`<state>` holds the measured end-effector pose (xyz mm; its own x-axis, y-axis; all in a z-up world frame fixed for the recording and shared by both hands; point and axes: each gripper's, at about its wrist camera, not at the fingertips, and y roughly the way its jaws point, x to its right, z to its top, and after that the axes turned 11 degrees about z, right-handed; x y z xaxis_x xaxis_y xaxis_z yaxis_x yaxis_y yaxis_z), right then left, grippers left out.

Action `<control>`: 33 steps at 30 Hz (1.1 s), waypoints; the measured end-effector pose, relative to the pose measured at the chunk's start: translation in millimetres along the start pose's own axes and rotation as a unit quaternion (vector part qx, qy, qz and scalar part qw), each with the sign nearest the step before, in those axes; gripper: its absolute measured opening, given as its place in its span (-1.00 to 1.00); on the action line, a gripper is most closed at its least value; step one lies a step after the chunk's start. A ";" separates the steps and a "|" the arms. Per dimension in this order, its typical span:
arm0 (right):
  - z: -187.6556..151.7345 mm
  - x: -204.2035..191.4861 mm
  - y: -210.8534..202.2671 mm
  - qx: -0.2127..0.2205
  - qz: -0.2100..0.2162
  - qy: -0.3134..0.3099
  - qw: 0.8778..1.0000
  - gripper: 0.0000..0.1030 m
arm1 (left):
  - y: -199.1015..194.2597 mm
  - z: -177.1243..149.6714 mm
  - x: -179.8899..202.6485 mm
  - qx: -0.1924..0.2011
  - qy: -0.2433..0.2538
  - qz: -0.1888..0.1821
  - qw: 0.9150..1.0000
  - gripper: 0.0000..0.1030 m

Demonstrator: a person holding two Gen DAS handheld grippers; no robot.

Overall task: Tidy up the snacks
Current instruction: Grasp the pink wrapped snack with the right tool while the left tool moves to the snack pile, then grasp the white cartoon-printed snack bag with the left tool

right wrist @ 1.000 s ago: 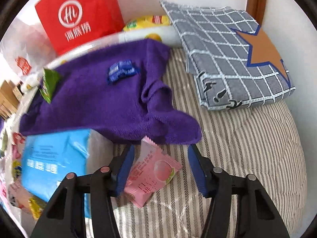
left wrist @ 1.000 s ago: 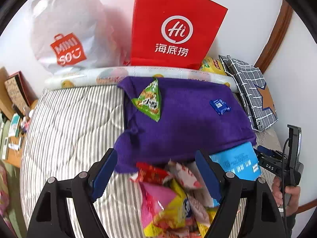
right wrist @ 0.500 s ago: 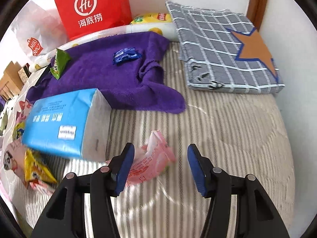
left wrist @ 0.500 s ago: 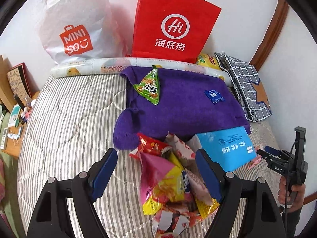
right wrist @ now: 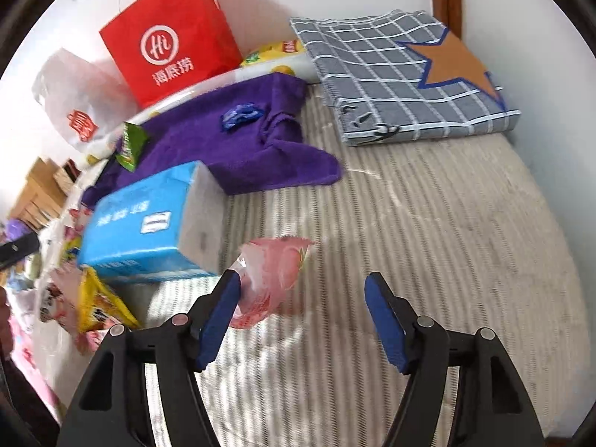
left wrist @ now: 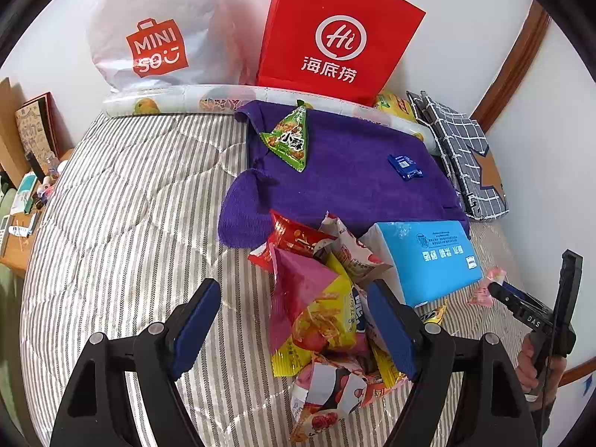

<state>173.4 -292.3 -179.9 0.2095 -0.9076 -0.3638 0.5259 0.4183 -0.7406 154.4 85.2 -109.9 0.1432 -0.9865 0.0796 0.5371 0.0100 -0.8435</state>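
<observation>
Your bed (right wrist: 428, 223), covered in a grey-and-white striped quilt, carries everything here. At its far edge against the wall stand a red paper carrier bag with a white "Hi" logo (left wrist: 335, 33) and a white plastic shopping bag with an orange logo (left wrist: 156, 26). In the far corner lies a folded grey checked cloth with a brown star (right wrist: 406, 74). A purple towel (left wrist: 350, 175) is spread in front of the red bag, with a green triangular snack packet (left wrist: 290, 139) and a small blue wrapped sweet (left wrist: 405, 165) lying on it, well apart. Just in front of the towel sits a light blue tissue pack (right wrist: 149, 219), and beside it a loose heap of red, pink and yellow snack packets (left wrist: 320, 298).

Your left gripper (left wrist: 298, 329) hovers over that heap with its jaws spread and nothing pinched. Your right gripper (right wrist: 303, 313) has just been opening its jaws; a pink crinkled snack packet (right wrist: 266, 279) sits between them on the quilt, close against the left finger (right wrist: 219, 313), clear of the other, blurred, so you cannot tell whether it touches.
</observation>
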 end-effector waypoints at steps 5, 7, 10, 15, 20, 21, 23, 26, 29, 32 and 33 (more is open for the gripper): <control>1.9 -11.9 25.6 -0.012 0.026 -0.010 1.000 0.33 | -4.1 -5.1 -1.0 0.002 0.003 0.007 1.000 0.55; 2.1 -13.9 35.9 -0.015 0.021 -0.014 1.000 0.33 | -5.6 -6.2 -4.0 0.003 0.002 0.012 1.000 0.55; 2.0 -14.8 45.1 -0.028 0.027 -0.026 0.999 0.11 | -7.8 -8.3 -9.3 0.003 -0.003 0.017 1.000 0.55; -1.8 -19.1 41.6 -0.027 0.020 -0.057 0.998 -0.06 | -6.8 -9.9 -11.7 0.004 -0.005 0.024 1.000 0.55; -14.6 -13.9 17.2 -0.018 -0.032 -0.063 0.997 -0.07 | 1.2 -15.3 -6.9 -0.004 0.000 0.024 1.000 0.55; -18.0 -13.6 14.6 -0.019 -0.038 -0.066 0.997 -0.07 | 2.5 -16.6 -5.1 -0.005 0.002 0.020 1.000 0.55; -22.8 -14.0 15.8 -0.025 -0.050 -0.075 0.996 -0.06 | 3.4 -18.7 0.8 -0.005 0.010 0.012 1.000 0.55; -29.4 -17.5 22.8 -0.028 -0.072 -0.089 0.993 -0.04 | 1.1 -22.7 11.6 -0.005 0.028 0.005 1.000 0.55; -31.9 -15.2 23.3 -0.016 -0.069 -0.078 0.994 -0.04 | 0.9 -32.3 21.0 -0.011 0.048 0.003 0.999 0.65; -34.2 -12.9 22.4 -0.004 -0.068 -0.069 0.995 -0.03 | 4.5 -44.4 26.7 -0.021 0.064 0.003 0.998 0.65; -34.9 -14.2 23.0 0.000 -0.069 -0.070 0.995 -0.02 | 5.9 -47.2 28.0 -0.025 0.066 0.003 0.998 0.65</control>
<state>153.7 -268.6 -211.4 0.2483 -0.9527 -0.1751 0.5571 0.2884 -0.7788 122.4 49.9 -137.7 0.0337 -0.9994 0.0067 0.4944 0.0109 -0.8692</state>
